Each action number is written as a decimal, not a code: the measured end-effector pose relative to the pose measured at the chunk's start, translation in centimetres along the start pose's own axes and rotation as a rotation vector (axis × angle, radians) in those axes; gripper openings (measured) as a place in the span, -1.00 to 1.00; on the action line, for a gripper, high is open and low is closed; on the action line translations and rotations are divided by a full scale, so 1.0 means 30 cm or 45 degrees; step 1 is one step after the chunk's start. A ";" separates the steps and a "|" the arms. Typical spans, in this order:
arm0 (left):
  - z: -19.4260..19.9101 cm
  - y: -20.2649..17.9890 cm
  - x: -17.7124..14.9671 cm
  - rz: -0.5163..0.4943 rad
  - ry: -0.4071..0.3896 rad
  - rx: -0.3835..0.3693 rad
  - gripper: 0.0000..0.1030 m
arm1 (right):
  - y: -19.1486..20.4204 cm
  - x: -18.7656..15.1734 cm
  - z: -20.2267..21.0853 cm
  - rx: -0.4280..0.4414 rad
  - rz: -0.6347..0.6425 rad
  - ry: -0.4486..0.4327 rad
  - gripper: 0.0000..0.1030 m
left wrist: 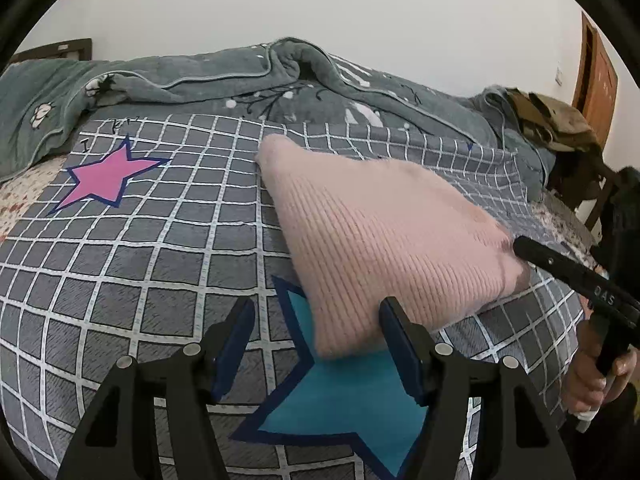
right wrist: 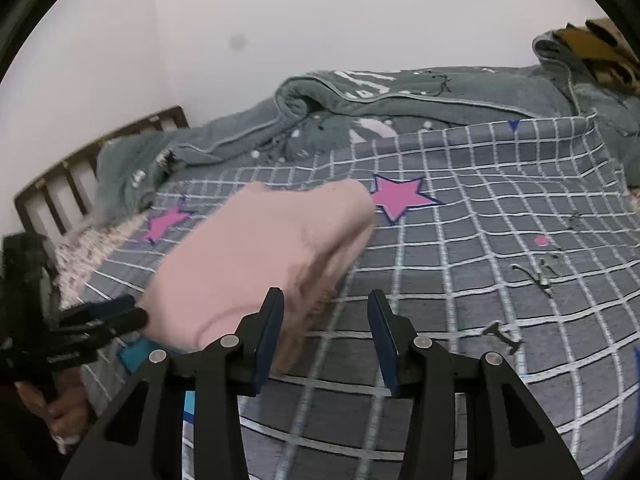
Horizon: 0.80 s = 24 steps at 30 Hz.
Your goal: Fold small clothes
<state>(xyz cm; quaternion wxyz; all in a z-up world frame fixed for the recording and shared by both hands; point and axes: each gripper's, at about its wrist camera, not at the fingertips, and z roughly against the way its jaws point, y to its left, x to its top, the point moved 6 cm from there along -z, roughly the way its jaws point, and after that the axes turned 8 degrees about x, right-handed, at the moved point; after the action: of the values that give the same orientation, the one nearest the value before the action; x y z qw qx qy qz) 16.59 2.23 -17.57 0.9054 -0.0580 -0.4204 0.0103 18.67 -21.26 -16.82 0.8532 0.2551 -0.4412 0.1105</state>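
Note:
A folded pink ribbed knit garment [left wrist: 380, 236] lies on the grey grid bedsheet [left wrist: 140, 248]. My left gripper [left wrist: 318, 322] is open, its jaws wide apart at the garment's near corner, holding nothing. It shows at the left of the right wrist view [right wrist: 124, 314], beside the garment's left edge. My right gripper [right wrist: 326, 312] is open and empty, its left finger [right wrist: 270, 320] against the garment's [right wrist: 256, 256] near right edge. In the left wrist view the right gripper [left wrist: 520, 245] touches the garment's right corner.
A rumpled grey-green blanket [left wrist: 168, 80] lies along the back of the bed. Pink stars [left wrist: 108, 178] and a blue star [left wrist: 340, 404] are printed on the sheet. A brown headboard [right wrist: 80, 164] stands at the left. Olive clothes [left wrist: 552, 120] are heaped at the far right by a wooden door [left wrist: 596, 80].

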 end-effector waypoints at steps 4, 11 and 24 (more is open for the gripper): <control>0.007 0.032 0.011 0.056 -0.014 0.001 0.24 | 0.047 -0.001 -0.021 0.053 0.018 0.009 -0.15; -0.021 0.046 0.004 0.062 0.021 0.022 0.24 | 0.075 -0.052 -0.094 -0.060 0.111 0.102 -0.16; -0.019 0.043 0.003 0.040 0.003 0.055 0.30 | 0.046 -0.054 -0.087 -0.073 0.096 0.108 -0.16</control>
<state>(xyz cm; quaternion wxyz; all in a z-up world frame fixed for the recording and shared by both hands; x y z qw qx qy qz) 17.12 3.46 -18.01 0.9066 -0.0452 -0.4182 0.0335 18.98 -18.63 -18.92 0.8733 0.2088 -0.4171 0.1407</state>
